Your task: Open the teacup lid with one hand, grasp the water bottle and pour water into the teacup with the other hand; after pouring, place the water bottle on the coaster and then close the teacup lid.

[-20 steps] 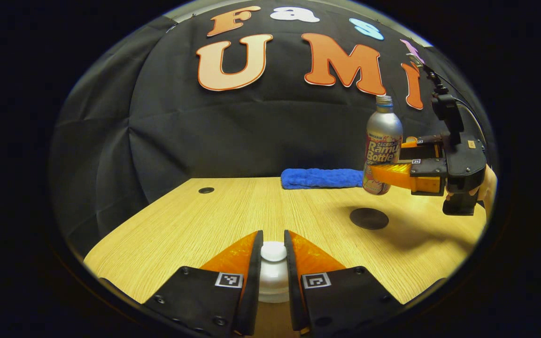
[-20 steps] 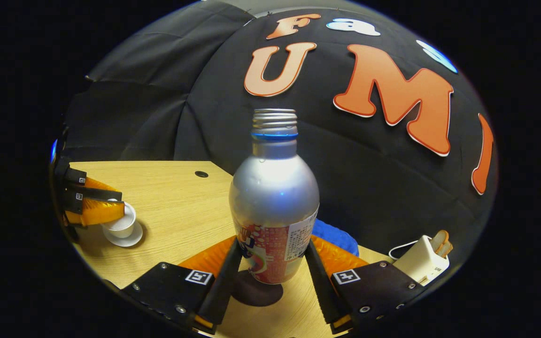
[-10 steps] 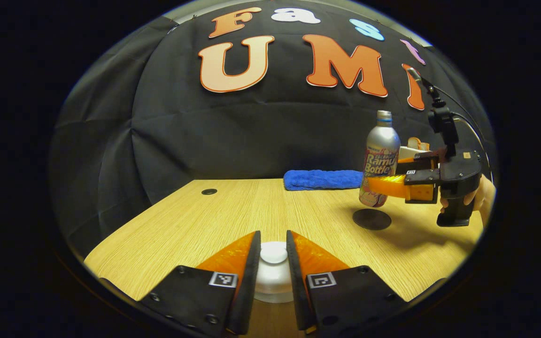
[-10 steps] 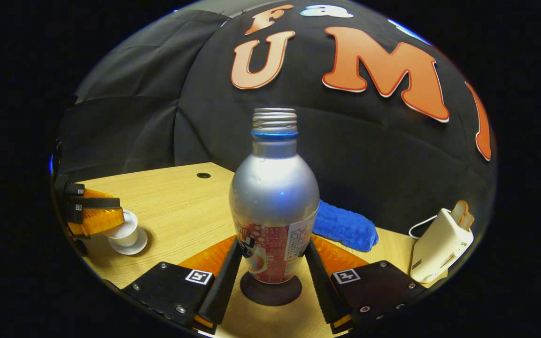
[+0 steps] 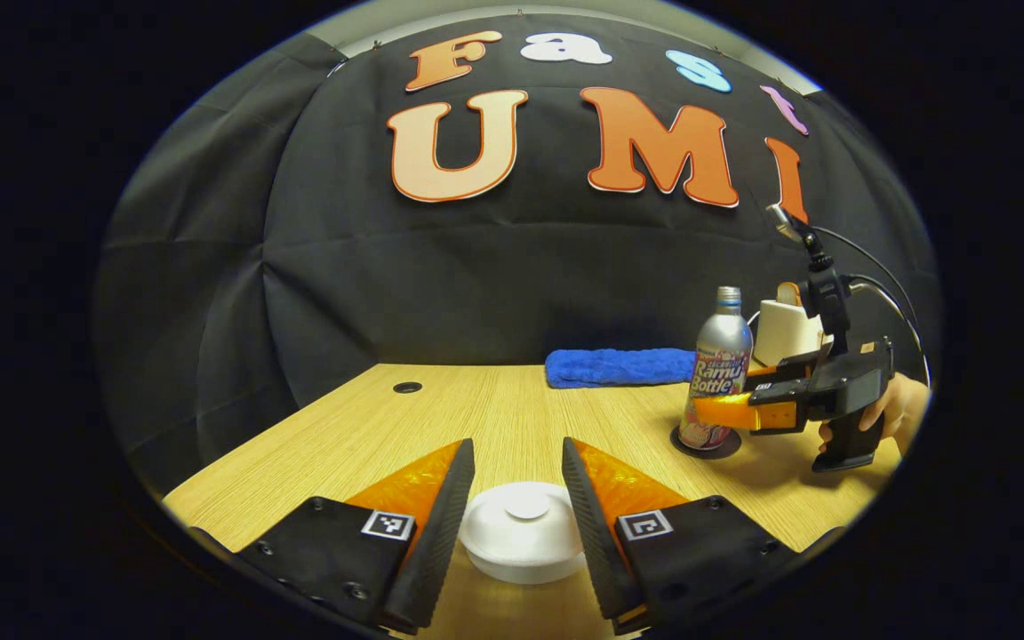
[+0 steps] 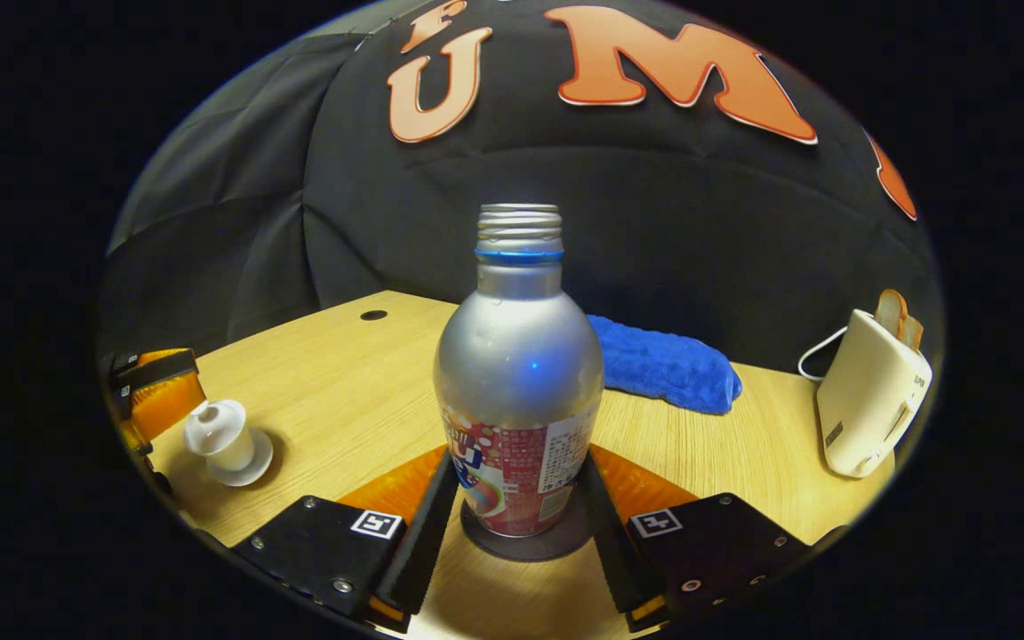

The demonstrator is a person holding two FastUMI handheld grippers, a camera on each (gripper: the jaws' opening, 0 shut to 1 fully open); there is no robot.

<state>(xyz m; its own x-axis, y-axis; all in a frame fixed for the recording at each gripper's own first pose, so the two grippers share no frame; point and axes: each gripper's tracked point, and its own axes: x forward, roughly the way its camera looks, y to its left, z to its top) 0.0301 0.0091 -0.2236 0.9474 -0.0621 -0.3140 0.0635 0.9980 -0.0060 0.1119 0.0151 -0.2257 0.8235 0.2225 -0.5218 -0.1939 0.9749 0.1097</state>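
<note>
The teacup lid [image 5: 523, 526] is sitting on the teacup [image 6: 226, 440], which is standing on its saucer [image 6: 256, 460] at the desk's [image 5: 512, 418] near left area. The left hand-held gripper [image 5: 512, 524] is hanging just over it, fingers spread wide to either side and touching nothing; half a second ago those fingers were pinching the lid's knob, so the lid has just been let go and is back on the cup.

Farther right, the water bottle [image 6: 518, 373] is standing upright, long axis vertical, with its base on the dark coaster [image 6: 521, 542]. A second ago it was being carried above the coaster; now it is down. The right hand-held gripper [image 6: 516, 516] is clasping the bottle low on its label, both fingers pressing on its sides, and in the left gripper view a hand [image 5: 894, 413] is holding that gripper's grip.

The coming move seems to turn on this: the bottle is lying straight ahead between the right gripper's fingers, so spreading them and drawing straight back should be leaving it upright.

Behind are a blue cloth [image 6: 663, 364] and a cream toaster [image 6: 872, 396].
</note>
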